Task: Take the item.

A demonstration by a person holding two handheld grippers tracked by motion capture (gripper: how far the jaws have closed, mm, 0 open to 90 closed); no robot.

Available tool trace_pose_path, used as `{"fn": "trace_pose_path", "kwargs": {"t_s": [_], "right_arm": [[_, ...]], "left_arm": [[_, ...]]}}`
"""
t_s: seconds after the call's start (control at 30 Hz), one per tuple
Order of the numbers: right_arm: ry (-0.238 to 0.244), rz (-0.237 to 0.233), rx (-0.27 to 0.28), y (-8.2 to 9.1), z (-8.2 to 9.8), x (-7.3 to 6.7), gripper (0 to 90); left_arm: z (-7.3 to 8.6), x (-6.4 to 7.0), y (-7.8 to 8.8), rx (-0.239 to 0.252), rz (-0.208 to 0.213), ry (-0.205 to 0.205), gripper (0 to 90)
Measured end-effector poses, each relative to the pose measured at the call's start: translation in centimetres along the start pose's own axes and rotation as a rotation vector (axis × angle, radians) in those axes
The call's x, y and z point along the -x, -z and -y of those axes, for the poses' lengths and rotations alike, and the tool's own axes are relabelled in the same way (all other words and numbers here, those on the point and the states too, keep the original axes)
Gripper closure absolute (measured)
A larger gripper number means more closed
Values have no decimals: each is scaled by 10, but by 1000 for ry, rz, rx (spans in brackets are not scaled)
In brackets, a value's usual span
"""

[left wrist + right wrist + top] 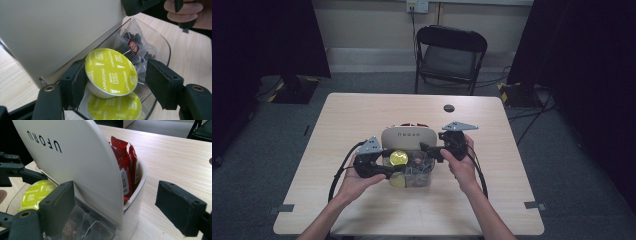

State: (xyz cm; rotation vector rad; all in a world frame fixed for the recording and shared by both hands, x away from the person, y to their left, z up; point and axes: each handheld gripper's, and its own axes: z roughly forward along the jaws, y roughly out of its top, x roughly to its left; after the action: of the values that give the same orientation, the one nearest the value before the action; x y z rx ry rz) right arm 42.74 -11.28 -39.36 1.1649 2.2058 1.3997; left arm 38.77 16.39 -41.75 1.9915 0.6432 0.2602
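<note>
A yellow-lidded Cappuccino capsule (111, 72) hangs tilted between the jaws of my left gripper (116, 67), which is shut on it above the clear bin (162, 42). A second yellow capsule (115, 107) lies below it in the bin, next to a pyramid tea bag (132, 46). In the high view the left gripper (393, 164) holds the capsule (398, 157) in front of the white UFORU organiser (407, 136). My right gripper (116, 187) stands open around the organiser's right corner, pads apart from it. Red sachets (127, 162) stand behind the raised lid (75, 157).
The light wood table (492, 200) carries a dark round hole (448, 108) behind the organiser. A black folding chair (451, 50) stands beyond the far edge. Cables trail from both grippers toward the person's forearms at the front.
</note>
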Motion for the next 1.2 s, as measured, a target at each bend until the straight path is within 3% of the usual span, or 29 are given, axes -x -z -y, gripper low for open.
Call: {"fn": "trace_pose_path", "kwargs": {"t_s": [0.3, 0.4, 0.47, 0.7, 0.93, 1.2], "right_arm": [[1, 1, 1, 0, -1, 0, 146], [1, -1, 4, 0, -2, 0, 146], [-1, -2, 6, 1, -2, 0, 147], [-1, -1, 7, 1, -2, 0, 149], [-4, -1, 11, 3, -3, 1, 149], [-7, 0, 16, 3, -4, 1, 146]], "left_arm": [[1, 2, -7, -19, 4, -8, 319], [0, 4, -6, -13, 15, 9, 318], [0, 5, -7, -30, 9, -8, 340], [1, 6, -9, -20, 8, -15, 373], [1, 5, -8, -8, 23, 4, 376], [-2, 8, 0, 12, 16, 12, 376]]}}
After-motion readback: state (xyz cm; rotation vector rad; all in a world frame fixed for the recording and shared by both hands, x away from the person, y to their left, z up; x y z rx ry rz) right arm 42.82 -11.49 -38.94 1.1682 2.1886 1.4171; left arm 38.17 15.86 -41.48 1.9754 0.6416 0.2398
